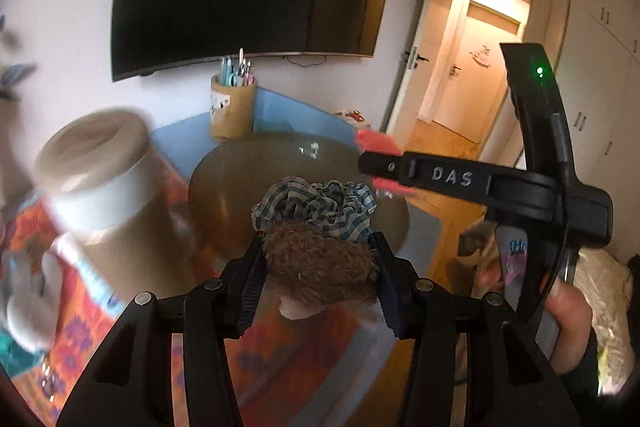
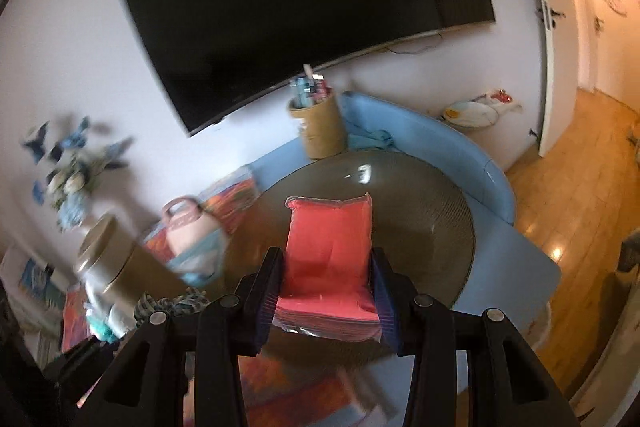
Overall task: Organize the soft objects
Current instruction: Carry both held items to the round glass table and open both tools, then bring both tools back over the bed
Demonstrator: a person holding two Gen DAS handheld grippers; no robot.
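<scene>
Your left gripper (image 1: 320, 259) pinches a curly brown fuzzy scrunchie (image 1: 320, 263), and a blue-and-white checked fabric scrunchie (image 1: 320, 205) bunches just beyond it; the blur leaves it unclear whether the checked one is caught in the same grip or only rests against the brown one. Your right gripper (image 2: 326, 279) clamps a flat coral-red stack of cloths sealed in clear plastic wrap (image 2: 330, 255), held by its near end with the far end jutting forward.

Both loads hang above a round brownish glass tabletop (image 2: 432, 227), which sits on a pale blue surface (image 2: 424, 131). The scrunchies are light and squashy, so they compress and may slip free; grip through the thick of the ring. The wrapped stack is soft but holds its shape, and its film looks slick, so squeeze across the middle of its width.

To your left stand a tall beige cylinder with a white band (image 1: 96, 179) and a pink handled jug (image 2: 188, 227), both near your path. A tan pen holder (image 1: 233, 107) stands at the far rim. The middle of the glass is bare, and wooden floor (image 2: 580, 179) drops away past the right edge.
</scene>
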